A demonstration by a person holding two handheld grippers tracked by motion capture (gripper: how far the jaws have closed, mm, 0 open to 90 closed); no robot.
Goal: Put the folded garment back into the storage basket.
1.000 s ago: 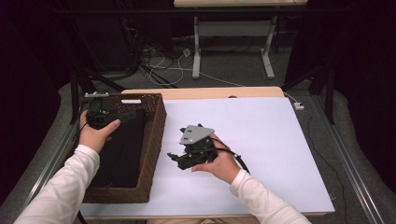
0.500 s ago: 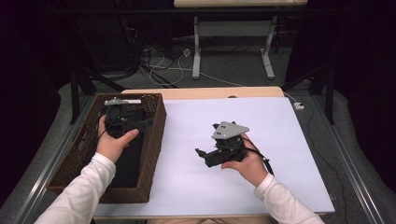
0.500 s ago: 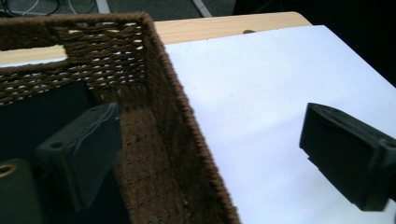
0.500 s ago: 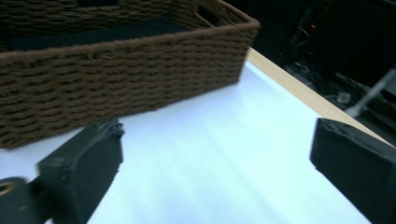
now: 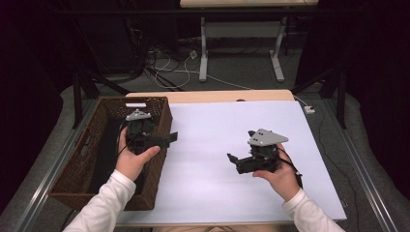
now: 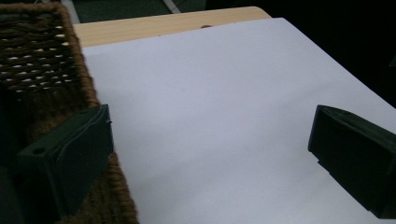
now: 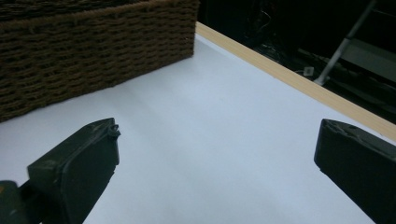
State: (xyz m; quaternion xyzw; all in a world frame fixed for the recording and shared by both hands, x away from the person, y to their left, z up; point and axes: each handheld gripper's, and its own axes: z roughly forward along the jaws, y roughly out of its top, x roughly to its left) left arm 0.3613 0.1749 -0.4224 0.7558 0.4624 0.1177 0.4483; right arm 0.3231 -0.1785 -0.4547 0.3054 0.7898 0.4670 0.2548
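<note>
Sitting on the bench's (image 5: 232, 96) left, the wicker basket (image 5: 159, 108) is holding dark contents; both tongs, left (image 5: 167, 138) and right (image 5: 233, 161), have just been opening, gaping empty over white sheet (image 5: 217, 135).

Wide-apart jaws over white sheet (image 7: 210, 140), wicker basket (image 7: 93, 51) beyond.

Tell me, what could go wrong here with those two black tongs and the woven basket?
The left tongs hang open right over the basket rim, so a careless sweep might knock or drag the basket. The cable trailing from the right tongs could perhaps snag on the white table.
</note>
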